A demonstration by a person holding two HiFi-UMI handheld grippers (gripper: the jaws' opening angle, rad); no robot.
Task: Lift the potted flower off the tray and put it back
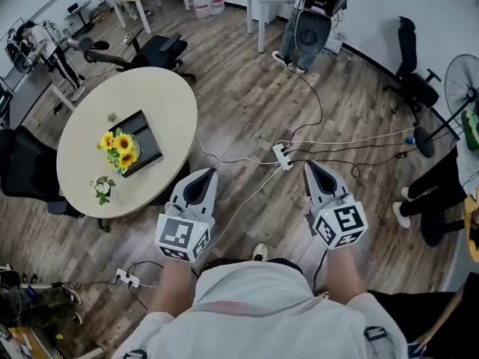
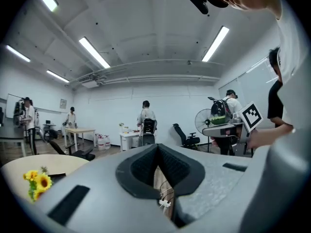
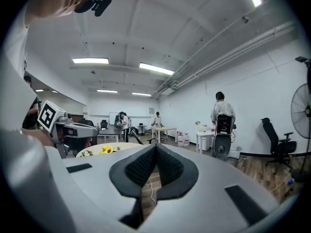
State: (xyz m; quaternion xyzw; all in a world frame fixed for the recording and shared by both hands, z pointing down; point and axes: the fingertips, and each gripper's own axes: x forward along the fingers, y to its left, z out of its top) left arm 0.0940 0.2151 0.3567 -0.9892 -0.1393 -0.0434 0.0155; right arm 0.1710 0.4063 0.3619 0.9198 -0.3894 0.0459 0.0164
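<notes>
**Well short of the flower, both tools closed**

Underfoot, a wide wooden floor (image 1: pixel 247 111) strewn with cables. Off to the left, a round pale tabletop (image 1: pixel 161 96), well apart from both tools. Near its middle, a black tray (image 1: pixel 147 129). Out in front of the body and above the floor, the left tool (image 1: pixel 203 178) and the right tool (image 1: pixel 318 172), each level, with jaws pressed together and nothing between them. On the near-left end of the tray, the potted flower (image 1: pixel 120 149), with yellow blooms, upright and not yet lifted. Nearer again and off the tray, a smaller sprig (image 1: pixel 102 188) close to the tabletop's edge.

Judged best from here:
- Turn left and close in on the tabletop first.
- Spread the jaws before arriving, not over the blooms.
- Come in low and level, aiming at the pot rather than the stems.
- Steer clear of the sprig.
- Lift straight up, without dragging the tray.
</notes>
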